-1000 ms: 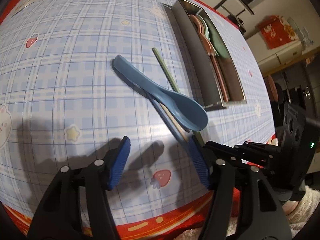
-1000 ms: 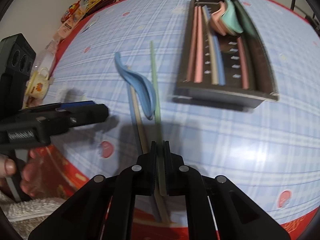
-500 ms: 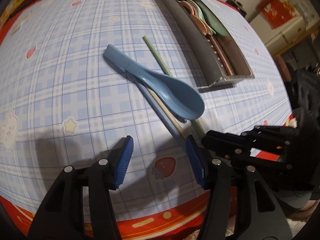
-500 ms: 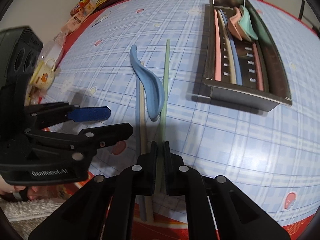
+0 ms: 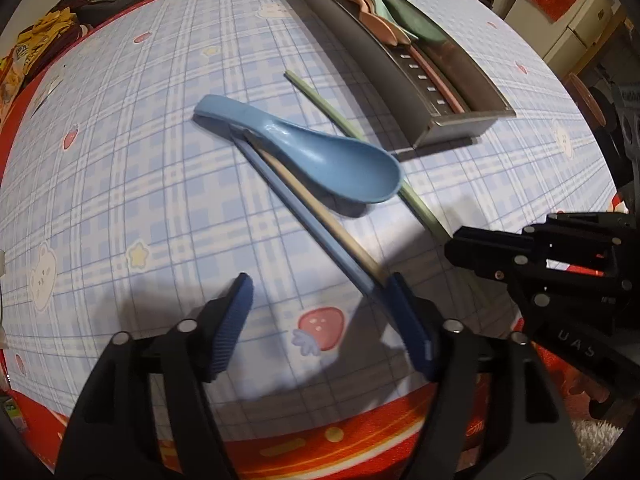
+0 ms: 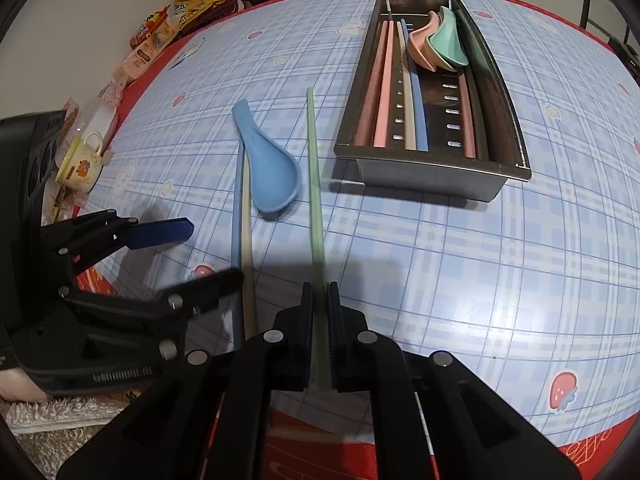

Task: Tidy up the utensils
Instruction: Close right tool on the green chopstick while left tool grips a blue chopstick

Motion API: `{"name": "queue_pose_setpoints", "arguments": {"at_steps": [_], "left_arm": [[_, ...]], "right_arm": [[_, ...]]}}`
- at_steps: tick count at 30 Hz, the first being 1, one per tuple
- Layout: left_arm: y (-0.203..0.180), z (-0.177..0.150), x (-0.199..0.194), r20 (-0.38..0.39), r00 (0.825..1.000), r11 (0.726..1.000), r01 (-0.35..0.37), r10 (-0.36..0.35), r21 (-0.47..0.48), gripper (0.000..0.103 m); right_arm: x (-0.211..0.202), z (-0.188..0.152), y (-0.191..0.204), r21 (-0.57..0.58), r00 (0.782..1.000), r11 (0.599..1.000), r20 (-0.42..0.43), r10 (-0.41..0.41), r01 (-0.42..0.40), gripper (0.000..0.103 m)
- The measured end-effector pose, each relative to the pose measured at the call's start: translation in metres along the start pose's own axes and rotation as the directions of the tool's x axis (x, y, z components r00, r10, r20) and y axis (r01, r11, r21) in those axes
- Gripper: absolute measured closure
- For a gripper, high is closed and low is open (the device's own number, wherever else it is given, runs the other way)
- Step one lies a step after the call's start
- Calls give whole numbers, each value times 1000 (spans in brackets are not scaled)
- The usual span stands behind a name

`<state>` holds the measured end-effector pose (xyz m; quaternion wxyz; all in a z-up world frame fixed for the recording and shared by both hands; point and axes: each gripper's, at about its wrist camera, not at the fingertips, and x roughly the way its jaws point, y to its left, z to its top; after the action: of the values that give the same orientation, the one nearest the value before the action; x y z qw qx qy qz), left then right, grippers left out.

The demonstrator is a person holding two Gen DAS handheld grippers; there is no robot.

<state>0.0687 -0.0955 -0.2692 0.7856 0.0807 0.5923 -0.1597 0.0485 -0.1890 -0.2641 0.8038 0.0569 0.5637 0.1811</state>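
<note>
Right wrist view: the right gripper pinches the near end of a green chopstick lying left of the steel tray, while the left gripper, jaws opening and empty, nears two chopsticks pinned under one blue spoon. Lifting those could tip the spoon. Three chopsticks and one spoon remain loose.

We count three loose chopsticks and one blue spoon on the worktop; one metal tray holds three spoons and several chopsticks.
</note>
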Motion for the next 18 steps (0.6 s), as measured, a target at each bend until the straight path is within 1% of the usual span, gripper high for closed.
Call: {"name": "queue_pose_setpoints", "arguments": {"at_steps": [4,11,18], "left_arm": [[-7,-3,1,-1,1000,1000,-7,7,-6,29],[1,-8,0,-17,1000,999,-20,19,-49,29],[4,-8,2,-21,999,998,-31,30,-58,28]], "right_arm": [[-2,-2,-3,-8,1000,1000,1,6,-6,96],[-4,-4,-5,-8,1000,1000,5,22,-22,96],[-6,-6,-6,0,1000,1000,7,31,-31,96]]}}
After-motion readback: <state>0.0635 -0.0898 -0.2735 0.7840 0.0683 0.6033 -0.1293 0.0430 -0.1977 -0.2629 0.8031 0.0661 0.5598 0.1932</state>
